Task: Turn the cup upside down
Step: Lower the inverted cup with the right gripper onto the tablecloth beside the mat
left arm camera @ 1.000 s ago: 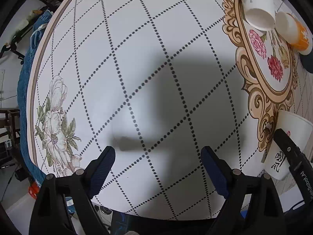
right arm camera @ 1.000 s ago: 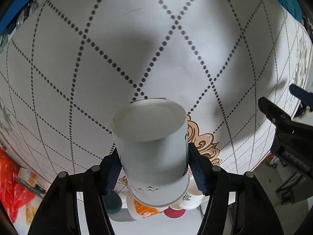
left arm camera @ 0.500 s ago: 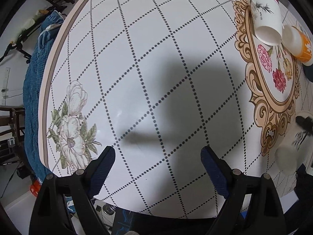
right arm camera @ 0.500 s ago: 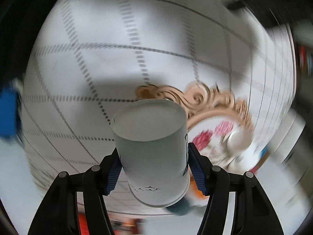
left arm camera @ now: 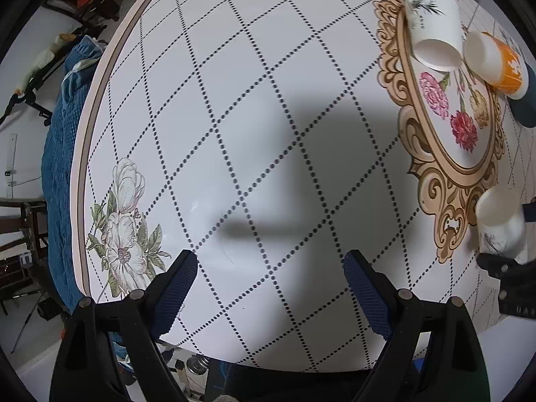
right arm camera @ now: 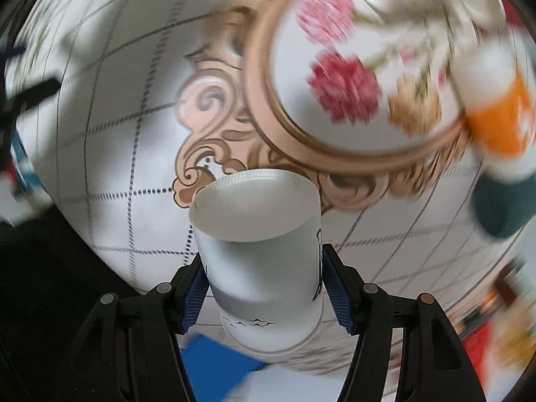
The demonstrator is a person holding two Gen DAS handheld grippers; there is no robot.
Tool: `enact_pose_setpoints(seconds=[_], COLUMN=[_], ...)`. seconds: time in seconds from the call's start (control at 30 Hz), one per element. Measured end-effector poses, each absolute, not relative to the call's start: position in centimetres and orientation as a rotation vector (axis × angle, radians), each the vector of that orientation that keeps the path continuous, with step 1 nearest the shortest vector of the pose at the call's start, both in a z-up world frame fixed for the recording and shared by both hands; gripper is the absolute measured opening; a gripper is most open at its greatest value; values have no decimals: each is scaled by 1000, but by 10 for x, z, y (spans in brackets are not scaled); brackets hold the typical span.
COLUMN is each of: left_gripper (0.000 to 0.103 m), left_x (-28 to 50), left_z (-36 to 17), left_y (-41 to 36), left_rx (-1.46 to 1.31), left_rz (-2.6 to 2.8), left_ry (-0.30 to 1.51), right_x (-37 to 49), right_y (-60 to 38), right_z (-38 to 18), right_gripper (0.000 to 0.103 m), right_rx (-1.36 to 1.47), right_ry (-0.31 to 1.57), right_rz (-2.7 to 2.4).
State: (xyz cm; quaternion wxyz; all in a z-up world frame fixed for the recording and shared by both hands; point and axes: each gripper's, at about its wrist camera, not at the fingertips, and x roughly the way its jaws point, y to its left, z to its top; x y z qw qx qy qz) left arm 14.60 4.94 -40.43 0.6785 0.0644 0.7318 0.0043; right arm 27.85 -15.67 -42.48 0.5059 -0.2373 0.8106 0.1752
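My right gripper [right arm camera: 263, 296] is shut on a white paper cup [right arm camera: 261, 254] with small dark bird marks. Its flat base points away from the camera and its rim lies toward me. The cup hangs over the patterned table near the gold scroll ornament [right arm camera: 214, 154]. In the left wrist view the same cup [left arm camera: 499, 221] shows blurred at the right edge, base up, with the right gripper's black body beside it. My left gripper [left arm camera: 268, 284] is open and empty, low over the white dotted table [left arm camera: 234, 117].
At the far right stand a white cup with a leaf print [left arm camera: 432, 26], an orange and white cup [left arm camera: 495, 63] and a dark teal cup [left arm camera: 526, 107], all base up. A flower medallion [left arm camera: 455, 114] lies between. The table's round edge [left arm camera: 87, 154] runs along the left.
The right gripper has swung round with the cup, so its view has swept from the plain dotted area to the medallion and the other cups. The left gripper has drawn back slightly.
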Motion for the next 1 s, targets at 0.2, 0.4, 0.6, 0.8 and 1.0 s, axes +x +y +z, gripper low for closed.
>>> enact_pose_setpoints(seconds=[0.2, 0.4, 0.6, 0.8, 1.0], left_gripper=[89, 89, 89, 89, 89], left_x=[142, 142, 146, 149, 150], left_z=[-401, -397, -399, -395, -390], left_y=[33, 17, 16, 9, 5], left_rx=[163, 171, 176, 185, 197], left_rz=[-8, -12, -14, -16, -13], left_ry=[1641, 1641, 1637, 1635, 1624], right_x=[300, 307, 307, 315, 320], right_y=[-196, -239, -248, -251, -250], right_z=[-437, -438, -442, -418, -400], right_gripper=[65, 66, 76, 76, 62], right_rx=[-243, -56, -86, -132, -173], right_ry=[2063, 2120, 2133, 2088, 2015], right_rz=[294, 239, 207, 237, 260])
